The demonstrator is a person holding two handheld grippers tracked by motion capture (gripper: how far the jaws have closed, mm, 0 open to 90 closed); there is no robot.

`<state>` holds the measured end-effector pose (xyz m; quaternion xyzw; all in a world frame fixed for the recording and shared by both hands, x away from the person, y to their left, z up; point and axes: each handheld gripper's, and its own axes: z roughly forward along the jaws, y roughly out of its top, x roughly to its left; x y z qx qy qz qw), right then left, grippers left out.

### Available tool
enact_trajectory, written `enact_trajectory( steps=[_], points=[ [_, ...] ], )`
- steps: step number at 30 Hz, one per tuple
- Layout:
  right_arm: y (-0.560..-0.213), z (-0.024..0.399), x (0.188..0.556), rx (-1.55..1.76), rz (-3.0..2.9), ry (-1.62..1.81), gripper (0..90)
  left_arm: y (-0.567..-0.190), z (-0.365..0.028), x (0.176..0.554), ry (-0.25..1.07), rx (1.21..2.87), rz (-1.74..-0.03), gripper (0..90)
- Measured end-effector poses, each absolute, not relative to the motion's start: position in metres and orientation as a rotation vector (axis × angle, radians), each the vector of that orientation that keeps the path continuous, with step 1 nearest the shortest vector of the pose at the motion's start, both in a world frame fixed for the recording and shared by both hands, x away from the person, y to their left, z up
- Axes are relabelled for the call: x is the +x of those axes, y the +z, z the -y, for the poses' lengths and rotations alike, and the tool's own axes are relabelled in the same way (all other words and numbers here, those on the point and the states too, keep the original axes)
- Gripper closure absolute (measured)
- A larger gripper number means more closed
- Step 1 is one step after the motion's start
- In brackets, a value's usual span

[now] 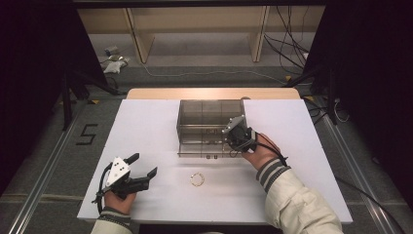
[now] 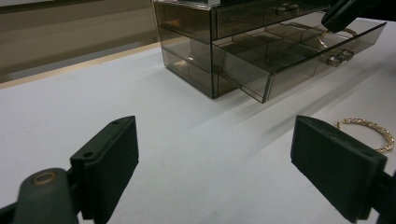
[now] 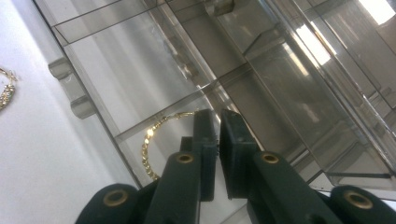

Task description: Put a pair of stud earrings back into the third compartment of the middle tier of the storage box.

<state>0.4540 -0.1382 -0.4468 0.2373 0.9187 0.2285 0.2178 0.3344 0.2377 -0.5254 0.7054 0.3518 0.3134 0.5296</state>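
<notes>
A white counter [image 1: 146,126] stands on a grey floor where a number 5 [image 1: 85,134] is marked; bare wooden shelving and loose cables lie beyond it. In the high view, the smoky clear drawer box [image 1: 210,113] sits mid-counter, its lower drawer [image 1: 204,148] pulled out toward the person. The right gripper [image 1: 237,141] dips into that drawer. A gold bracelet [image 1: 197,179] lies flat on the counter, well apart in front. The left gripper [image 1: 144,165] rests near the front edge.

In the left gripper view, its jaws stand wide apart with nothing between; the bracelet [image 2: 373,133] lies by the right jaw.

In the right gripper view, the jaws are nearly together, pinching a second gold chain bracelet [image 3: 154,144] over a drawer compartment; its loop curves out to the left.
</notes>
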Motion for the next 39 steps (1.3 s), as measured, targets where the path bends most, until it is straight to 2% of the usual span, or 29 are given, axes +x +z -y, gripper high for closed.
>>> enact_trajectory(
  steps=[16, 24, 28, 39],
  points=[
    [-0.445, 0.138, 0.452, 0.65, -2.541, 0.649, 80.1, -0.525, -0.238, 0.334, 0.748, 1.684, -0.841, 15.3],
    [-0.435, 0.136, 0.444, 0.619, -2.524, 0.719, 70.1, -0.525, -0.237, 0.335, 0.748, 1.685, -0.841, 15.3],
    [-0.43, 0.131, 0.438, 0.596, -2.538, 0.766, 68.1, -0.525, -0.237, 0.335, 0.748, 1.686, -0.84, 15.3],
    [-0.433, 0.104, 0.416, 0.514, -2.61, 0.854, 67.7, -0.525, -0.238, 0.335, 0.746, 1.685, -0.841, 15.4]
  ],
)
